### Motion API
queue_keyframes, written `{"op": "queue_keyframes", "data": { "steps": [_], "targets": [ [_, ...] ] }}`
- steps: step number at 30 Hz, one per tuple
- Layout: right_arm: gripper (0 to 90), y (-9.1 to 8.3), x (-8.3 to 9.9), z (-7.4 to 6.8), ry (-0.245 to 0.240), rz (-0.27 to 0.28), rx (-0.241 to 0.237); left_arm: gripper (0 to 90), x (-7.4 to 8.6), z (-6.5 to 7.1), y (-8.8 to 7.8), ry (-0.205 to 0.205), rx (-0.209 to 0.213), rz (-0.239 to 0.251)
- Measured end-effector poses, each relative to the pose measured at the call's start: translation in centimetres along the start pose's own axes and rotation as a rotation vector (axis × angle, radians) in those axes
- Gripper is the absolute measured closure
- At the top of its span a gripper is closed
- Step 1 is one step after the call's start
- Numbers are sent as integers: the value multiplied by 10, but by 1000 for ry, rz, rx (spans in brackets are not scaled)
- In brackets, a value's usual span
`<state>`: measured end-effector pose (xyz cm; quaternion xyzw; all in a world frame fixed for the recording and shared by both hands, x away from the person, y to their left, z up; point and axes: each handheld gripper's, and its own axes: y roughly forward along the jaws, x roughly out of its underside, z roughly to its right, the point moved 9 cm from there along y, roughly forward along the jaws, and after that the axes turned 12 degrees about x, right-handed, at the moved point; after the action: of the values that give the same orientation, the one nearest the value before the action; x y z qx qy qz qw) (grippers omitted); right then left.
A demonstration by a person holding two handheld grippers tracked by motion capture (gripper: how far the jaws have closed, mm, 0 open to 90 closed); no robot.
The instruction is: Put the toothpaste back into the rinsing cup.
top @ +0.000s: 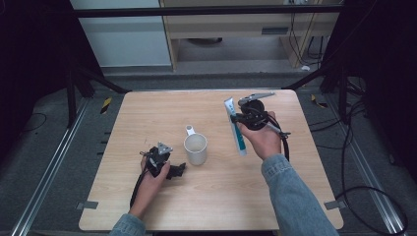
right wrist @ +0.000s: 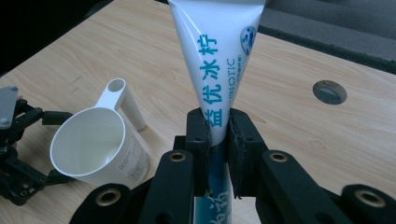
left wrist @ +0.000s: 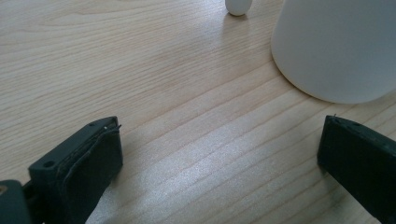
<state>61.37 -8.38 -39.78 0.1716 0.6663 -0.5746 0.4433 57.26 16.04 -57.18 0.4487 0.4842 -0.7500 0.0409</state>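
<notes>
Counting what lies before us, we find one white tube [right wrist: 219,70] with blue print and one white cup [top: 195,149] with a handle (standing upright near the middle of the table [top: 147,113]). Our right gripper [right wrist: 218,144] has its fingers clamped on the tube, lifted toward the right edge. Our left gripper [top: 178,169], fingers apart, rests beside the cup.
</notes>
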Motion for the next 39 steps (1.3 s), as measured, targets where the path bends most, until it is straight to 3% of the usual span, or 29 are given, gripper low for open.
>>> {"op": "queue_keyframes", "data": {
  "steps": [27,39],
  "targets": [
    [798,-10,-40,-19,15,106,-9,0,0,0,0,4,-1,-2],
    [798,-13,-52,-32,-8,147,0,0,0,0,0,5,-1,-2]
  ]
}}
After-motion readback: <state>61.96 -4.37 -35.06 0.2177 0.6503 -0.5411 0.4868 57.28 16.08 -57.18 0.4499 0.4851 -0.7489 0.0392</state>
